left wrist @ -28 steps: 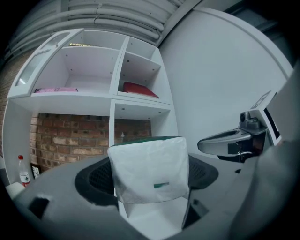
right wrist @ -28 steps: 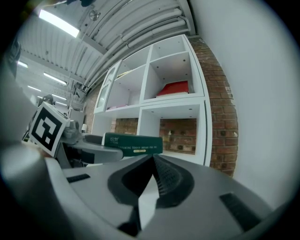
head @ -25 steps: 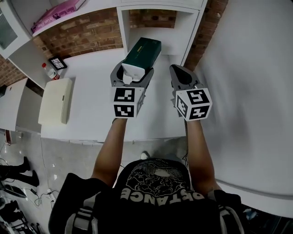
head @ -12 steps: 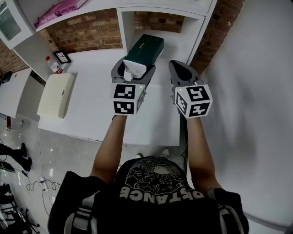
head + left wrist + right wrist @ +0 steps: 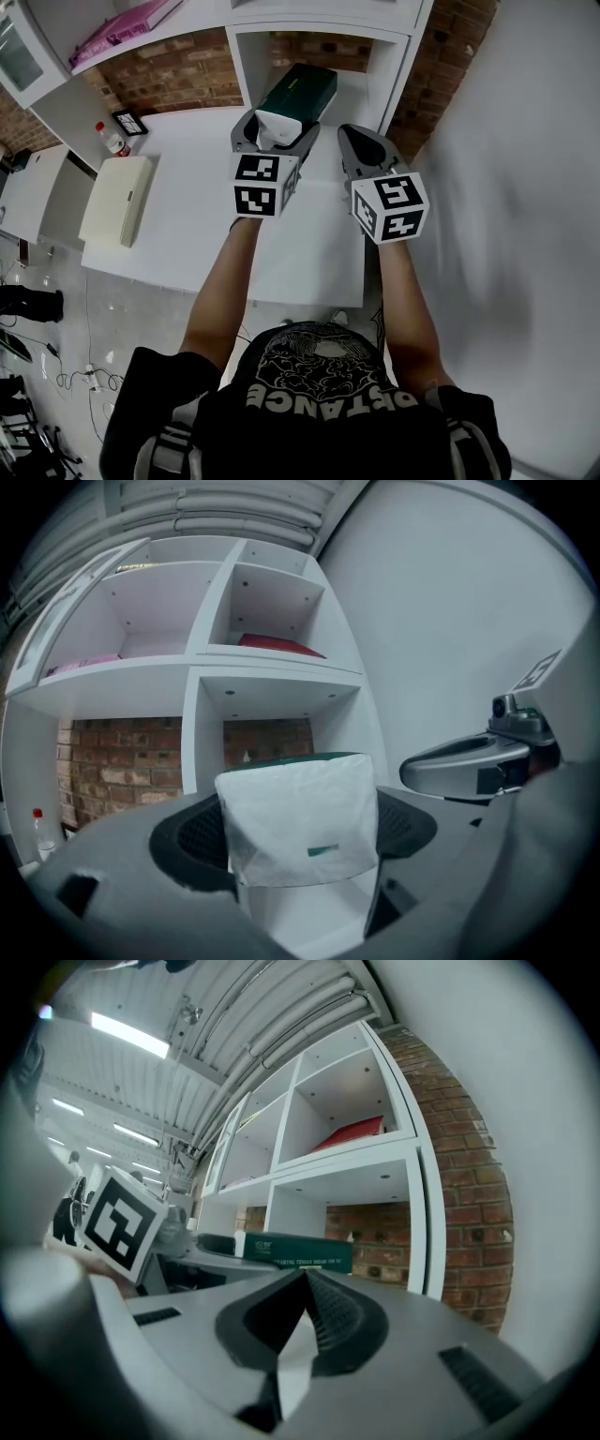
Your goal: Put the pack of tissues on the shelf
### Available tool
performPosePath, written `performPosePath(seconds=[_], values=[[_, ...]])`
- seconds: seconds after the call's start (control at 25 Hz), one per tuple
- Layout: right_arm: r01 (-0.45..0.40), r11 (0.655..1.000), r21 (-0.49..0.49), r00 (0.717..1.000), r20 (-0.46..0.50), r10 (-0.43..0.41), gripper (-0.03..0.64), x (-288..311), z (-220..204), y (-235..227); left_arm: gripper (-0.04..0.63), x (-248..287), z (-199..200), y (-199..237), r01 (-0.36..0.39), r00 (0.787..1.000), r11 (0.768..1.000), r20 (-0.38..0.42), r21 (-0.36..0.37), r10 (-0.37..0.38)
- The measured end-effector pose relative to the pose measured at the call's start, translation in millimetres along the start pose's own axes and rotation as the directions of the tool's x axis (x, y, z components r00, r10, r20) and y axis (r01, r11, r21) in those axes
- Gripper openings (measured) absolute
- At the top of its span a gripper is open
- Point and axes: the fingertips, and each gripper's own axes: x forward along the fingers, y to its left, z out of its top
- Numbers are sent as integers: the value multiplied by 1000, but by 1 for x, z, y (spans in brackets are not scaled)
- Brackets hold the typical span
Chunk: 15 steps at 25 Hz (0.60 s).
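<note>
My left gripper (image 5: 277, 134) is shut on the white end of the pack of tissues (image 5: 298, 94), a dark green box-shaped pack. The pack points into the lower right opening of the white shelf unit (image 5: 319, 36), held above the white counter (image 5: 197, 202). In the left gripper view the pack's white end (image 5: 298, 817) fills the space between the jaws, with the shelf opening behind it. My right gripper (image 5: 361, 145) hangs just right of the pack, shut and holding nothing. In the right gripper view its jaws meet at a point (image 5: 305, 1283), and the green pack (image 5: 295, 1251) shows to the left.
A cream flat box (image 5: 117, 199) lies on the counter's left part. A small red-capped bottle (image 5: 112, 141) and a small framed item (image 5: 127, 122) stand near the brick back wall. A pink box (image 5: 117, 30) lies on an upper shelf. A white wall (image 5: 506, 187) bounds the right.
Both grippers have moved forward toward the shelf. The tissue pack, still held by the left gripper, has come closer to the lower right opening.
</note>
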Motion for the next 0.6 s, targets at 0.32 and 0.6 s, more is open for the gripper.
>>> performPosePath(seconds=[0.32,0.6], values=[[-3,1000,-4,1000,-12,3,3,-1,-6,-10,423,46,0,-2,30,999,1000,-19,-7,-30],[3,1000,-9,1000,-31,-3,3,0,-12,-21,425,79,-6,-2,49,998,999,-45,-11,-49]])
